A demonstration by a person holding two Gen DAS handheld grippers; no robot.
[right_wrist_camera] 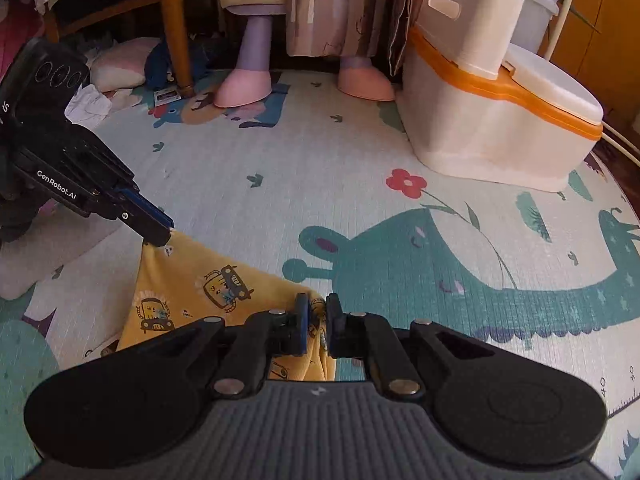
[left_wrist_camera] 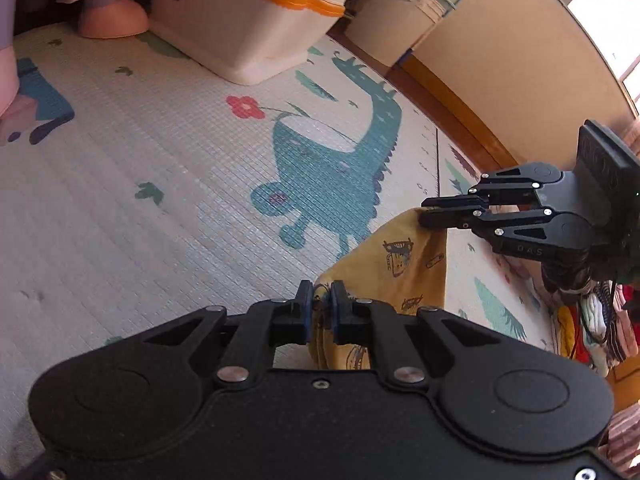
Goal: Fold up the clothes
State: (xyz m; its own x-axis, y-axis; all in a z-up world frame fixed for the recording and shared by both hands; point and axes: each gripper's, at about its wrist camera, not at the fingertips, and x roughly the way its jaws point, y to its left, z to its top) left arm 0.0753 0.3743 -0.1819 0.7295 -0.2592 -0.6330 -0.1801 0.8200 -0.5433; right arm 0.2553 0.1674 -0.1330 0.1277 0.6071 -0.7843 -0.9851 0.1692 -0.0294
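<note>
Garment (right_wrist_camera: 192,280) hanging between us | we are pinching one top corner in left gripper (left_wrist_camera: 318,304), other in right gripper (right_wrist_camera: 316,312) | held edge running gripper to gripper above mat (right_wrist_camera: 280,208).

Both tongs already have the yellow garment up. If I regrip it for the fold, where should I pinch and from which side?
Stay on the top edge of the yellow garment, one corner per side. The left tongs and right tongs each pinch an end, so the cloth hangs between them above the play mat. Come in from above, probably along that edge.

Yellow garment (right_wrist_camera: 192,292) hangs behind right gripper (right_wrist_camera: 316,322) (lower part hidden)
</note>
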